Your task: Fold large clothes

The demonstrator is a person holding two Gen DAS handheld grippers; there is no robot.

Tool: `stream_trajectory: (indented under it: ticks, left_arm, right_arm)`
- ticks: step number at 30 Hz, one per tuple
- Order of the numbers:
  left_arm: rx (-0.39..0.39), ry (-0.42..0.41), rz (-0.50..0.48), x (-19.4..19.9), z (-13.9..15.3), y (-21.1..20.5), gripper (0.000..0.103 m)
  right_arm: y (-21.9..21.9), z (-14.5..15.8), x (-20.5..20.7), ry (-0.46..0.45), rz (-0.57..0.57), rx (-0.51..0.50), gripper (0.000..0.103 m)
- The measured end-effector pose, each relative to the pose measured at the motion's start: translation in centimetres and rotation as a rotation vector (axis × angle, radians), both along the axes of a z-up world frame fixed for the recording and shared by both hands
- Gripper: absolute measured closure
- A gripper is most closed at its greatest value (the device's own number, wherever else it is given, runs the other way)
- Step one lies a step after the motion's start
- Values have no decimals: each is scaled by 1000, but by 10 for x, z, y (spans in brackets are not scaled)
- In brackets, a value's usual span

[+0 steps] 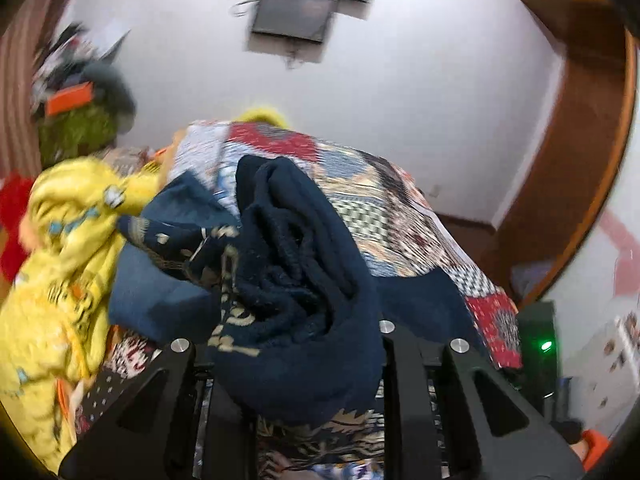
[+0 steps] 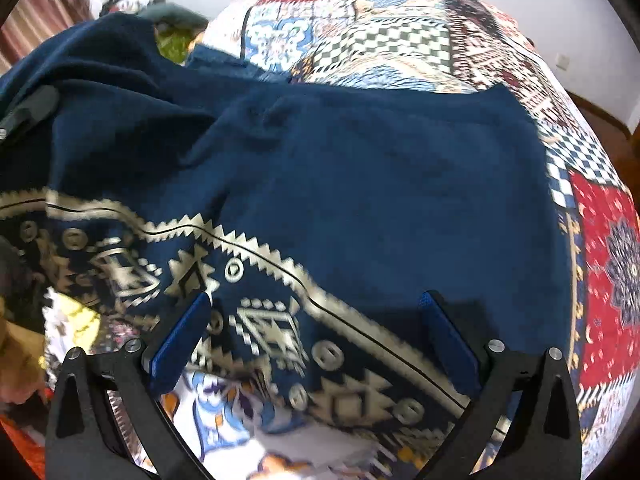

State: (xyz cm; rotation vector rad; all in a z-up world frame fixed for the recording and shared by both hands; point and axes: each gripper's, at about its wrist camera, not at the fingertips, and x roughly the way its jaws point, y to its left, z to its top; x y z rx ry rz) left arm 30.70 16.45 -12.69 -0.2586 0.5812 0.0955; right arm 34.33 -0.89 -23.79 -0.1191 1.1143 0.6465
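Note:
A large navy garment [image 2: 360,168] with a cream geometric border lies spread on a patchwork bedspread [image 2: 392,36]. My right gripper [image 2: 316,304] is open, its blue pads either side of the patterned border [image 2: 272,328], just above the cloth. My left gripper [image 1: 296,360] is shut on a bunched fold of the same navy garment [image 1: 296,264] and holds it lifted above the bed; its fingertips are hidden by the cloth. The left gripper's body shows at the left edge of the right wrist view [image 2: 28,112].
A yellow printed garment [image 1: 60,280] lies heaped at the left of the bed. Green and red clothes [image 1: 76,132] pile behind it. A wall screen [image 1: 296,12] hangs beyond, a wooden door frame [image 1: 580,168] stands at right.

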Motion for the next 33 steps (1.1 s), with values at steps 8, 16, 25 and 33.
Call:
stream_trajectory:
  ticks: [8,16,25,33]
  left_arm:
    - [-53,98,-214,42,-21,-93,83]
    - [87,269,-399,57,-73,-179,83]
    - [122,352,-551,49,-95,-197,61]
    - [106,325,-620,7,-57,-188,33]
  right_arm:
    - [-123,33,-5,-123,-242,1,0]
    - [-217,35,-6,-113,-430,10,0]
    - [-233,40,-15,-125,-453,23,0]
    - [-214,65,-24,-208,-391,36,0]
